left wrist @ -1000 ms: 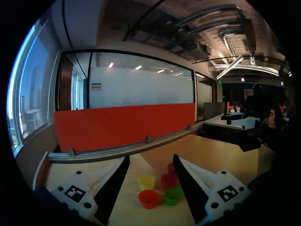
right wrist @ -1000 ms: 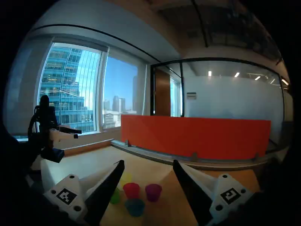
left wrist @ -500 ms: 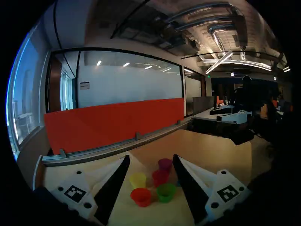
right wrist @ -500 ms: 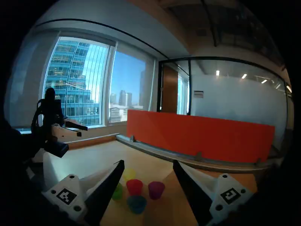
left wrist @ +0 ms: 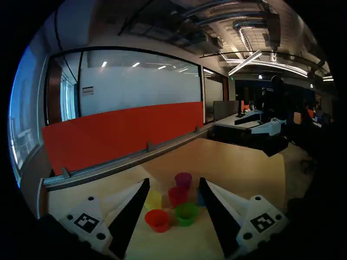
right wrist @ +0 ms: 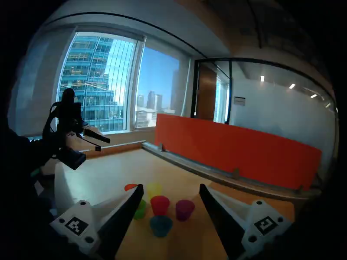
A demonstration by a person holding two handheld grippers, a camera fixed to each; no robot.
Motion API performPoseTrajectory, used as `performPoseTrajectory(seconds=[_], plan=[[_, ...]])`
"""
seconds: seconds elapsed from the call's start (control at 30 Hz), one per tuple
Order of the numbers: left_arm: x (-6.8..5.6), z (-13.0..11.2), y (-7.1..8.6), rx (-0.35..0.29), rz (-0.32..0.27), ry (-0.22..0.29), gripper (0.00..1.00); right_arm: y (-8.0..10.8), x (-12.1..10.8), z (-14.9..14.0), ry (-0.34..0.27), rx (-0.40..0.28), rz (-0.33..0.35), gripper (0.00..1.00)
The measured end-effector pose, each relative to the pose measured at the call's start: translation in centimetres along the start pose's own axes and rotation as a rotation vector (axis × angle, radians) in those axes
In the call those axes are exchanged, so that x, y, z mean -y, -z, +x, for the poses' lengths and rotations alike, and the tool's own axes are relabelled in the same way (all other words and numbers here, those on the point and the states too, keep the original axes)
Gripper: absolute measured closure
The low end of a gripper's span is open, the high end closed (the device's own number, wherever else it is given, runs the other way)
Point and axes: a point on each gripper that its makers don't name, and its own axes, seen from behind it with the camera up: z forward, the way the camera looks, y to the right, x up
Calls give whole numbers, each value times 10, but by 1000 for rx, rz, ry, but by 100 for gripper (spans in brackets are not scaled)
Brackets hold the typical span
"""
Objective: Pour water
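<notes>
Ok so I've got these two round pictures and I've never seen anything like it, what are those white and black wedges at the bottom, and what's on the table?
There's no robot here. A person holds a two-finger gripper in each hand, and a fisheye camera rides on each one. The wedges are the gripper fingers. One picture looks along the left gripper, the other along the right gripper. Both are open and hold nothing. Ahead of them, a wooden table carries a cluster of small cups: a purple cup, a red cup, a green cup, a yellow cup, an orange cup and a blue cup. An orange partition stands behind.
</notes>
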Motion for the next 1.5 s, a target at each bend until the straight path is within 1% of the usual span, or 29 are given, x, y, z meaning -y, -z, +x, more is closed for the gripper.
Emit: performPoseTrajectory(seconds=[0.1, 0.3, 0.5, 0.87, 1.0, 1.3, 1.5], plan=[[-2, -5, -4, 11, -9, -11, 16, -1, 2, -5, -3, 14, 14, 0], [-10, -20, -12, 32, -35, -15, 15, -6, 4, -18, 6, 41, 24, 0], [-11, -37, -20, 57, -39, -26, 16, -14, 4, -31, 13, 65, 26, 0], [-22, -68, -33, 101, -76, -6, 15, -25, 7, -65, 17, 123, 44, 0], [-27, -79, -36, 115, -88, -9, 15, -27, 7, -75, 26, 142, 41, 0], [-32, -94, -42, 138, -99, -22, 15, -32, 8, -90, 27, 165, 48, 0], [-36, -111, -46, 173, -106, -35, 15, -36, 7, -103, 25, 183, 54, 0]])
